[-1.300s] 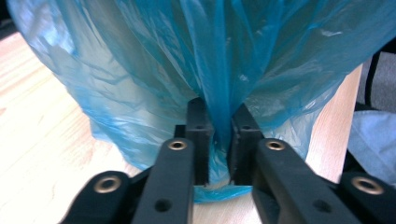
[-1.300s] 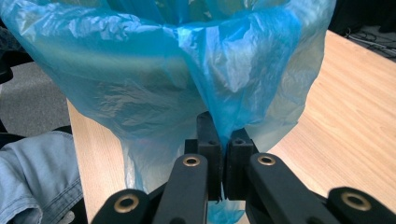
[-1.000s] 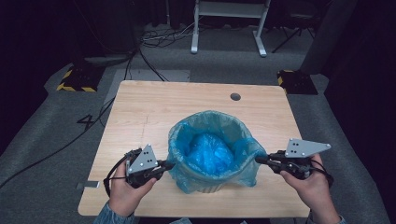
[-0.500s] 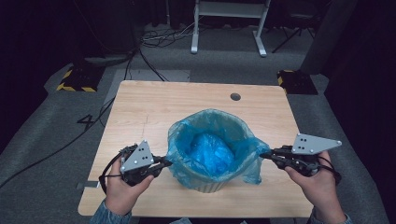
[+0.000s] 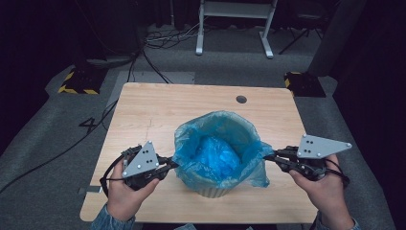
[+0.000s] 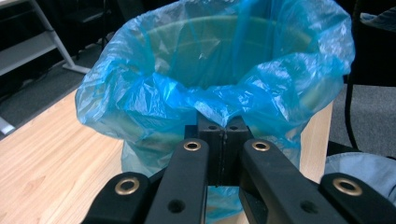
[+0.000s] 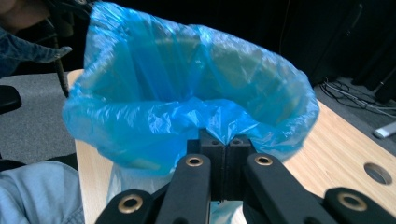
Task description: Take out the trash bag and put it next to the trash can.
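Pinching blue bag (image 6: pixel 219 100) edge, jaws closed.

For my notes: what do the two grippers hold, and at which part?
Both hold the blue bag: the left gripper pinches its folded-over rim on one side, the right gripper on the opposite side.

Bin bag (image 5: pixel 218 153): translucent blue, crinkled, centre of high view. Bin (image 5: pixel 210 191) beneath: pale greenish-grey. Table (image 5: pixel 158 110): light wood grain, dark round hole (image 5: pixel 241 99) upper right. Left gripper (image 5: pixel 168 165) and right gripper (image 5: pixel 269 156): black jaws, brass-coloured rivets, grey triangular plates with dark dots. Floor (image 5: pixel 52 158): grey carpet. Block (image 5: pixel 76 81), upper left: black with yellow-black hazard stripes. Sleeve (image 7: pixel 32 196), lower left of right gripper view: faded blue denim.
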### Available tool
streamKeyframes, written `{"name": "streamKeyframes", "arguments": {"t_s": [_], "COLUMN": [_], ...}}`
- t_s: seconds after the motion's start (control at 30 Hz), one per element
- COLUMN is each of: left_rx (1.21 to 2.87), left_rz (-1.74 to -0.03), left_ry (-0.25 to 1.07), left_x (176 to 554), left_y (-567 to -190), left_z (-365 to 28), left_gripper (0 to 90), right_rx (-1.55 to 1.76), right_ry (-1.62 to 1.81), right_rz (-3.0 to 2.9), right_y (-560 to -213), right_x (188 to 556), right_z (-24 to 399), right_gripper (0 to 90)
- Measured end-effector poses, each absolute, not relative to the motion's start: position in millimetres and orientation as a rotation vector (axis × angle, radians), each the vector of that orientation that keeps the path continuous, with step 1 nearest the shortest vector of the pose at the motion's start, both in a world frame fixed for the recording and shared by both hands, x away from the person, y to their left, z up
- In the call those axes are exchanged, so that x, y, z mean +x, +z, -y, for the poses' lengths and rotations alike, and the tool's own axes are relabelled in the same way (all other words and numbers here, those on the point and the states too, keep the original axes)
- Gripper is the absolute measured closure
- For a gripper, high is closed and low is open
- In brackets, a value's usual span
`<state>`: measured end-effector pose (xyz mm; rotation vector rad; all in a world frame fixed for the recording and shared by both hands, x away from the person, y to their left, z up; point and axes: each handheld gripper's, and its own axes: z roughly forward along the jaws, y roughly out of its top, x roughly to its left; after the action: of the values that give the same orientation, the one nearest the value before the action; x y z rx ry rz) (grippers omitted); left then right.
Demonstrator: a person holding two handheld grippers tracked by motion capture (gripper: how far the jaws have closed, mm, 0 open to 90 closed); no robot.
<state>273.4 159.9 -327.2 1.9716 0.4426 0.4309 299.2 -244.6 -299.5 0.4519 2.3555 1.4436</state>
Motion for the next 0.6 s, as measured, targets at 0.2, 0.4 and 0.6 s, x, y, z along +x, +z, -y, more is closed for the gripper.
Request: {"name": "streamKeyframes", "arguments": {"t_s": [0.2,0.4,0.6], "left_rx": [1.953,1.961,1.946], "left_rz": [-0.422,-0.401,-0.387], "left_ry": [0.426,0.437,0.388], "left_x": [275,277,285], "left_y": [-323,-316,-314], "left_z": [-150,-143,-131], "left_gripper": [89.9,89.9,89.9], "right_rx": [0.418,0.391,0.379], "right_ry": [1.479,1.493,1.503], "right_rz": [-2.356,-2.359,-2.361], "right_y": [-295,-290,-287], "right_x": [302,304,306], "right_z": [232,219,208], "right_gripper": [90.0,90.0,90.0]}}
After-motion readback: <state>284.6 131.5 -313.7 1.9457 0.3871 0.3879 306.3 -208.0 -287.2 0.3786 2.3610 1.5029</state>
